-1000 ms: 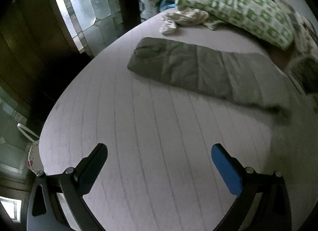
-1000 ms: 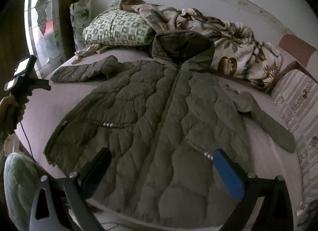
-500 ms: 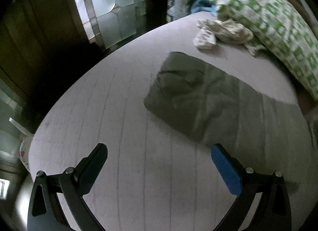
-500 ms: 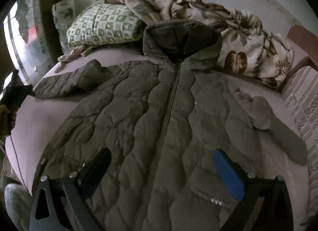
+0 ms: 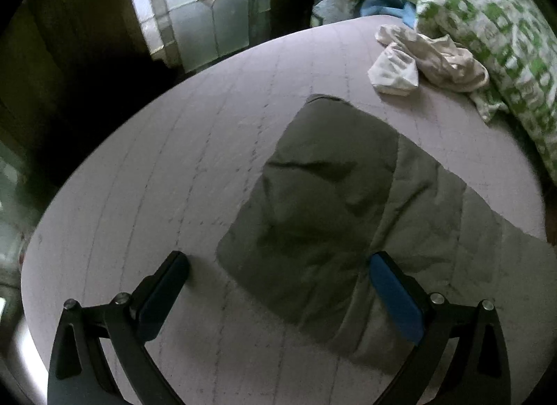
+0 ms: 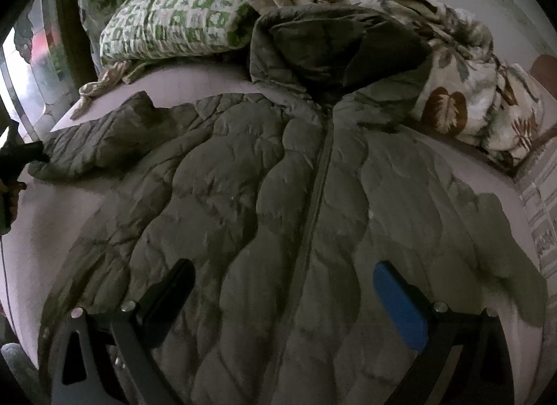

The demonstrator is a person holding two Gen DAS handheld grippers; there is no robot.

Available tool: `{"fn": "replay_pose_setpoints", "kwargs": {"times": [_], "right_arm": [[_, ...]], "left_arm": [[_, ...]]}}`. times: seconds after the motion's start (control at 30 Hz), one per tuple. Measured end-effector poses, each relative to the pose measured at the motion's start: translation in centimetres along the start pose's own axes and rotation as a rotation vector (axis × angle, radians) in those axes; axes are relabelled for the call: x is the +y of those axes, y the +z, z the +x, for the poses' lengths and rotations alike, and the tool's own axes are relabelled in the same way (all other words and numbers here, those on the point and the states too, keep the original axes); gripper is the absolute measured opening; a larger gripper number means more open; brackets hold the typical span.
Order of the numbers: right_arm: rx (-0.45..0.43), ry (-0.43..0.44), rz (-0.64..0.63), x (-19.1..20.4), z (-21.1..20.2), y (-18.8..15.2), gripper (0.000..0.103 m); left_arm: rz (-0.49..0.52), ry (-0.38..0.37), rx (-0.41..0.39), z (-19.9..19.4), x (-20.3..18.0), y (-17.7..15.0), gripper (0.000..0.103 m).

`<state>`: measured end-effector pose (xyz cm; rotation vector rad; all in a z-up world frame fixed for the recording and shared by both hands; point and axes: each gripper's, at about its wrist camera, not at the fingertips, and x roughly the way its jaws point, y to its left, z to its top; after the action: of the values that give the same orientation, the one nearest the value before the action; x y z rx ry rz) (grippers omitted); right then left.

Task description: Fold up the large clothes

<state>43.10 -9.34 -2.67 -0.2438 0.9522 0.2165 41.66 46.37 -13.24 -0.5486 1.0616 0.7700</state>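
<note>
Olive quilted hooded jacket (image 6: 278, 203) spread flat, front up, across pale mauve bed (image 5: 167, 175). Left tongs (image 5: 278, 286) wide, empty, over sleeve cuff (image 5: 313, 203) near bed's left edge, likely lining up fold. Right tongs (image 6: 283, 295) wide, empty, above hem.

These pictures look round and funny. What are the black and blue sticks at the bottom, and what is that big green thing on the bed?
Each picture comes from a small camera fixed on a hand-held grabbing tool, so the lens bends everything round. A person holds one tool in each hand. The sticks are the tool's two fingers.

In the left camera's picture, the left tongs are wide open, hovering over the end of one sleeve. They hold nothing.

In the right camera's picture, the right tongs are also open and empty, above the middle of a puffy olive jacket spread flat on the bed, zipped up, hood at the top.

Also there: a green and white pillow, a leafy blanket and a crumpled white cloth.
</note>
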Motion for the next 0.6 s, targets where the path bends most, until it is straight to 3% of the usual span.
{"fn": "replay_pose_setpoints", "kwargs": {"times": [0.03,0.13,0.23,0.3,0.4,0.47,0.6], "right_arm": [[0.004,-0.007,0.002,-0.1,0.5,0.4,0.103],[0.019,-0.017,0.016,-0.6,2.4,1.6,0.103],[0.037,-0.034,0.031,-1.3,3.9,2.4,0.103],[0.045,-0.038,0.039,-1.6,4.7,2.7,0.103],[0.049,-0.064,0.039,-2.0,5.5,2.6,0.103],[0.066,-0.089,0.043,-2.4,6.4,2.5,0.103],[0.174,-0.069,0.060,-3.1,9.7,1.6,0.103]], "left_arm": [[0.009,0.002,-0.016,0.0,-0.2,0.0,0.102],[0.053,-0.008,-0.067,-0.5,-1.2,0.0,0.079],[0.110,0.022,-0.107,-1.2,-2.2,0.0,0.064],[0.118,0.041,-0.135,-1.9,-2.3,0.0,0.041],[0.071,-0.012,-0.142,-3.2,-1.0,0.7,0.028],[0.038,-0.054,-0.159,-4.3,-0.5,1.1,0.025],[0.084,-0.084,-0.223,-7.3,-1.5,1.1,0.024]]}}
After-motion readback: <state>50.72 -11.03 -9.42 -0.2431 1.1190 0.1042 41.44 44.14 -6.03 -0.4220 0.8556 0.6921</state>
